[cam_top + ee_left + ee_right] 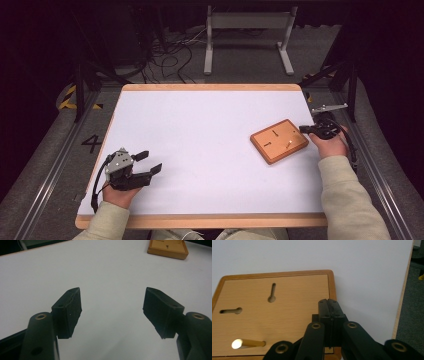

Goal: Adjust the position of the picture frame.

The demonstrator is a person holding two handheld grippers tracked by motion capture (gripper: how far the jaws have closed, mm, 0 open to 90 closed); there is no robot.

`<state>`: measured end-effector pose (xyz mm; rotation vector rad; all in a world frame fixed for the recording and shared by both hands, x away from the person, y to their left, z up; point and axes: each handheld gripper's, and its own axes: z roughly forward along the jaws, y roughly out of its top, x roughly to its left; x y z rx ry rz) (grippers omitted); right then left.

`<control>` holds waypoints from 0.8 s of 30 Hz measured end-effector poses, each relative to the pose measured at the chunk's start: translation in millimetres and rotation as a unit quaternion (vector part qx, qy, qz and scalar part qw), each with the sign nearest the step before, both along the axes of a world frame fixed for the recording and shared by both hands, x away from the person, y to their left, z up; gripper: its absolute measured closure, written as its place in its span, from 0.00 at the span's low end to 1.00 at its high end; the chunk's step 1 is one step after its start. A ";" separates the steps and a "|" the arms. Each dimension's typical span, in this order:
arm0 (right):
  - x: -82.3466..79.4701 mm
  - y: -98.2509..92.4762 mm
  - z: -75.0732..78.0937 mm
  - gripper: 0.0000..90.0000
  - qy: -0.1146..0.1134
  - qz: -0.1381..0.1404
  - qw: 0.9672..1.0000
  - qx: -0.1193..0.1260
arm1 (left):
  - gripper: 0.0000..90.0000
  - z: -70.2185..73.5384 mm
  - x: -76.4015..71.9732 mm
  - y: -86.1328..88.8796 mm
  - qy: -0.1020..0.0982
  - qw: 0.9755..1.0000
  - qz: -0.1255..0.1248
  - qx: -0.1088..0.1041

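Black pads of my right claw [329, 305] were pressed together, empty, over the board's [274, 315] near corner; the board lay at the table's [200, 130] right side. My left claw [145, 162] stood wide, idle. Judgement: open before approaching the brass peg [247, 343], then grip squarely.

One sign could be read: a dark numeral "4" [91, 143] stood on the grey floor [55, 150] just left of the worktop [200, 87], beside the metal rail. Farther back on the same side, yellow and black hazard stripes [67, 97] marked the floor, without any lettering. A small dark mark [167, 246] sat on the wooden board [172, 252] in the left gripper view, too small and blurred to tell as a letter or number
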<state>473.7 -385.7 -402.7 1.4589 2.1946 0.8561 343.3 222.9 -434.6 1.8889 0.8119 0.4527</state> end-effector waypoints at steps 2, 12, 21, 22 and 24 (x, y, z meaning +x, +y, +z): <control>3.8 -3.0 -4.2 1.00 0.005 -0.009 1.000 0.000 | 0.35 -0.3 -0.8 -0.1 0.001 1.000 0.000 0.001; 13.8 -13.3 -18.3 1.00 0.028 -0.034 0.999 -0.012 | 0.34 -1.2 0.0 -0.9 0.001 1.000 -0.003 0.004; 18.4 -14.3 -25.7 1.00 0.054 -0.029 0.998 -0.012 | 0.34 -2.1 1.7 -3.9 0.005 1.000 -0.006 0.004; 18.1 -14.0 -25.6 1.00 0.055 -0.028 0.998 -0.014 | 0.34 -2.1 1.8 -4.0 0.005 1.000 -0.006 0.004; 17.4 -13.0 -25.2 1.00 0.059 -0.024 0.998 -0.012 | 0.34 -2.1 2.1 -4.6 0.006 1.000 -0.006 0.004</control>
